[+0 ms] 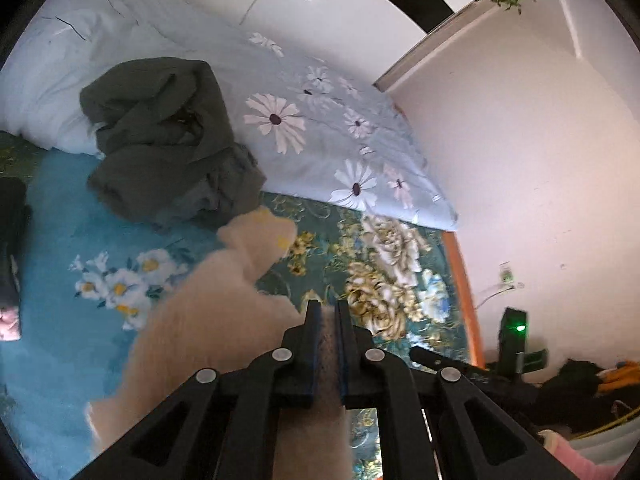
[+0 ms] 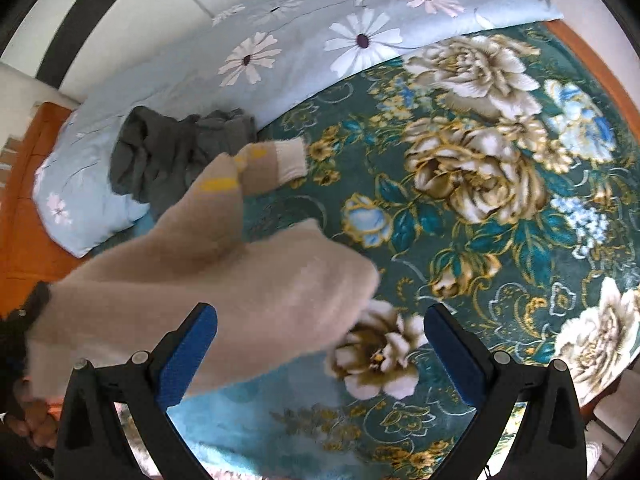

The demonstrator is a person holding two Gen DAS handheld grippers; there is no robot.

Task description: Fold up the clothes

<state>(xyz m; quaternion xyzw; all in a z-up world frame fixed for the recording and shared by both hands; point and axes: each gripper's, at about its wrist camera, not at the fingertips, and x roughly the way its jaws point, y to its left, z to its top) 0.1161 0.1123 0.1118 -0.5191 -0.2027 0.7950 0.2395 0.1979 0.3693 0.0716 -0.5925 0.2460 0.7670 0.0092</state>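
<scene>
Beige fuzzy sweater (image 1: 208, 320) pinched in my left gripper (image 1: 328, 312), jaws clamped tight on fabric, garment lifted off floral blanket (image 1: 400, 280). My right gripper (image 2: 320, 344) gapes wide, empty, above blanket. Step: pick-up before spreading flat. Next, I judge: right grabs free edge. Right view alone shows cuff (image 2: 292, 158); left view alone shows whole grey heap (image 1: 164, 140).

No readable text, label, brand or number on any surface in either view.
</scene>
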